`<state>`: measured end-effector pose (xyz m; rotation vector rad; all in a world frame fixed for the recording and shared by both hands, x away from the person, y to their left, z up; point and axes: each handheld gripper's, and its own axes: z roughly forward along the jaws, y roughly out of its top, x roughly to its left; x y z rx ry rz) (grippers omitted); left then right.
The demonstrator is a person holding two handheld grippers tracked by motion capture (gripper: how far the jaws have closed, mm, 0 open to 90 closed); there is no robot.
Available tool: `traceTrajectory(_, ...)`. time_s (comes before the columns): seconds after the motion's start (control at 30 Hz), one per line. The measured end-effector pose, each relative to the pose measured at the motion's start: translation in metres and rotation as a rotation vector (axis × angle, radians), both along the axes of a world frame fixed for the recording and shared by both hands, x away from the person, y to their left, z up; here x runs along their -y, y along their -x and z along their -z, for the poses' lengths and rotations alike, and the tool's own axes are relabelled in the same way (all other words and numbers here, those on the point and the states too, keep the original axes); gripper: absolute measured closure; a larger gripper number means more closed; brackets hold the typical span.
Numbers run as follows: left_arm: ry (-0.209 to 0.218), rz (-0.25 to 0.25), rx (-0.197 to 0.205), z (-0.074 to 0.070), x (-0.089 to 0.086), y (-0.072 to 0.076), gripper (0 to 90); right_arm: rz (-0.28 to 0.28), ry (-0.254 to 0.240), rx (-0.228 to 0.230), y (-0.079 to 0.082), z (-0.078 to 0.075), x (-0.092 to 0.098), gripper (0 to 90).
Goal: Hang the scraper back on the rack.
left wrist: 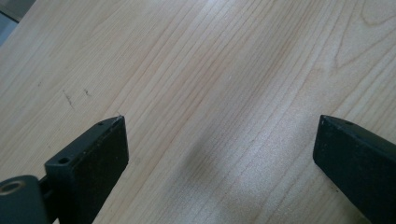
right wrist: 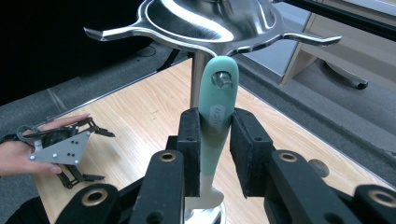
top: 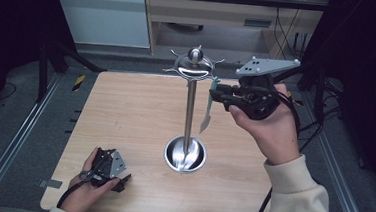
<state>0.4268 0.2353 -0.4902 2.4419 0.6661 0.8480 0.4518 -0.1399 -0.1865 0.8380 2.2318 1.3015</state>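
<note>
Utensil (right wrist: 215,121) pinched by the right gripper (right wrist: 217,140) beside the stand's (top: 190,106) top

Its mint handle is clamped between the jaws, held up just under the stand's hooked steel crown (right wrist: 210,21) (metal end hanging down, near the pole); the stand's round base (top: 185,155) sits mid-table. The left gripper (top: 107,169) rests low at the table's (top: 135,112) near-left corner, jaws spread wide over bare pale wood grain with a few faint scuffs. Beyond the table: grey floor, metal rails at both sides, dark frame posts, a wooden desk behind
</note>
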Motion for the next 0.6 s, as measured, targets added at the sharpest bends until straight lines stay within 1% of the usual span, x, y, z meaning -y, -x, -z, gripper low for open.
traceTrajectory(0.13, 0.001, -0.001, 0.002, 0.0001, -0.0001, -0.0002, 3.1, 0.003, -0.010, 0.000, 0.0001, 0.0013, 0.0010, 74.2)
traceTrajectory(0.4, 0.006, -0.001, -0.001, -0.0002, -0.0003, 0.0003, 3.2, -0.006, -0.015, -0.001, 0.0008, 0.0016, 0.0025, 73.7)
traceTrajectory(0.5, 0.009, 0.003, 0.001, -0.0004, 0.0009, 0.0002, 3.1, -0.007, -0.022, -0.005, 0.0012, 0.0019, 0.0043, 71.0)
traceTrajectory(0.57, 0.012, 0.000, 0.007, -0.0008, 0.0015, 0.0000, 3.2, -0.011, -0.029, -0.005, 0.0015, 0.0022, 0.0066, 69.4)
traceTrajectory(0.6, 0.017, -0.003, 0.018, -0.0020, 0.0013, -0.0001, 3.2, -0.011, -0.029, -0.005, 0.0015, 0.0022, 0.0066, 69.4)
